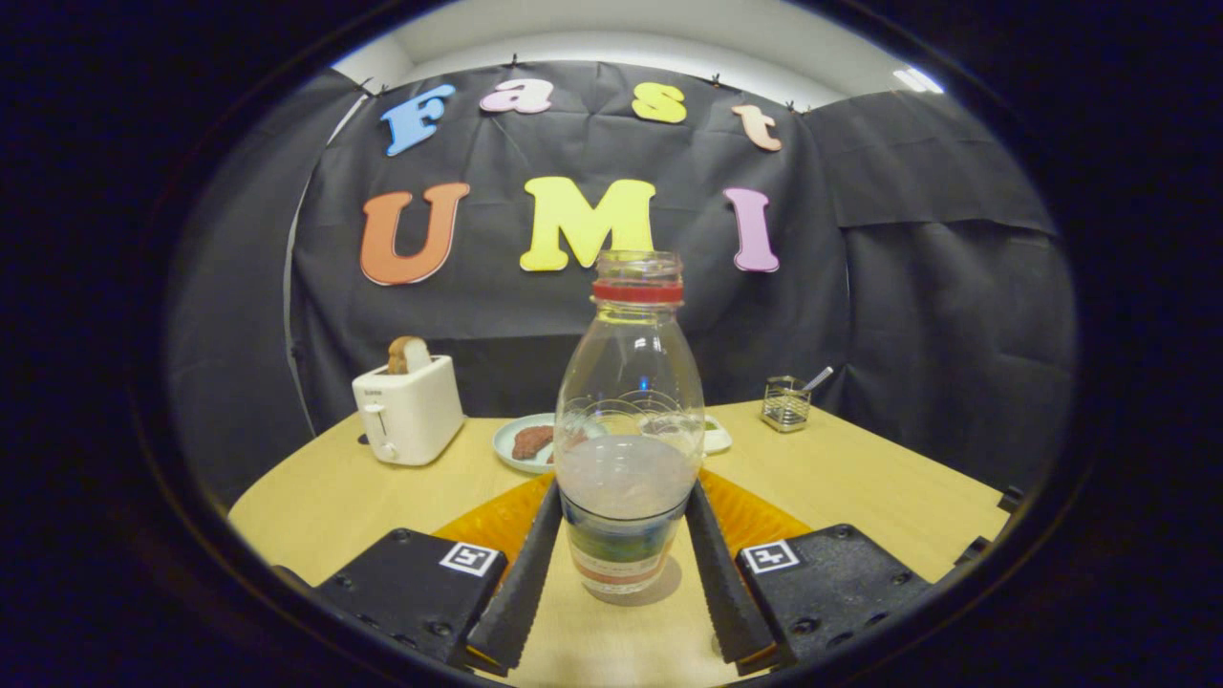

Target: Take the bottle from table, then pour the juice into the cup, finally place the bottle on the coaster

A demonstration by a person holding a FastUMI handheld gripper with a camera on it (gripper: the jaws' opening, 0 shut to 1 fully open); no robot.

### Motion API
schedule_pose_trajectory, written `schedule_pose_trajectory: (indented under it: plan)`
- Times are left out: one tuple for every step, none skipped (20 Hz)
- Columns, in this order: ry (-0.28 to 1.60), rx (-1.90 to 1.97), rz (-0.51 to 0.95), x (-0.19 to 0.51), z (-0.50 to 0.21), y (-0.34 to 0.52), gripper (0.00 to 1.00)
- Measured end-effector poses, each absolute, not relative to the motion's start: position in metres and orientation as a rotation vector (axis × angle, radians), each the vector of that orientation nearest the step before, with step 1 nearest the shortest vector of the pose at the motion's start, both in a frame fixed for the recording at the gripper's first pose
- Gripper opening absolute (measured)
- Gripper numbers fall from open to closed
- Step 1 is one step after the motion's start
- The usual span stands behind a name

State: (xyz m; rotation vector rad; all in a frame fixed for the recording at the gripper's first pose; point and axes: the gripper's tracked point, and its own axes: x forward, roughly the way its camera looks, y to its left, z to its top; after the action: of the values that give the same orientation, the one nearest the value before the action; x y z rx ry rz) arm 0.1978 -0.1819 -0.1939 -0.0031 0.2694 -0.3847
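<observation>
Bottle (628, 430) upright between gripper (623, 559) fingers — long axis vertical, base on table (860, 487); fingers flanking label band, contact unconfirmed — grip state indeterminate.

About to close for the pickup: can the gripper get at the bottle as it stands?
Probably yes. The bottle stands upright on the table, between the fingers of the gripper, which flank its lower body. Nothing sits between them; contact can't be confirmed.
</observation>
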Motion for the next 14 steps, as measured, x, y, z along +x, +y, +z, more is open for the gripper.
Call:
schedule_pose_trajectory:
  plan:
    - [0.282,-0.008,-0.383,0.203,-0.203,-0.183,0.78]
    - [0.298,-0.023,-0.383,0.208,-0.212,-0.185,0.78]
    - [0.316,-0.039,-0.386,0.212,-0.221,-0.188,0.79]
    - [0.329,-0.047,-0.384,0.215,-0.228,-0.189,0.79]
    - [0.338,-0.047,-0.382,0.217,-0.233,-0.191,0.79]
    - [0.344,-0.039,-0.383,0.218,-0.237,-0.192,0.79]
    - [0.345,-0.027,-0.384,0.22,-0.24,-0.194,0.79]
    - [0.341,-0.016,-0.384,0.22,-0.241,-0.195,0.79]
    - [0.34,-0.012,-0.383,0.22,-0.243,-0.195,0.79]
    - [0.34,-0.015,-0.384,0.221,-0.245,-0.197,0.79]
    - [0.344,-0.022,-0.39,0.22,-0.247,-0.201,0.79]
    - [0.347,-0.023,-0.393,0.221,-0.247,-0.204,0.79]
    - [0.348,-0.019,-0.391,0.221,-0.248,-0.205,0.79]
    - [0.353,-0.018,-0.39,0.222,-0.249,-0.205,0.79]
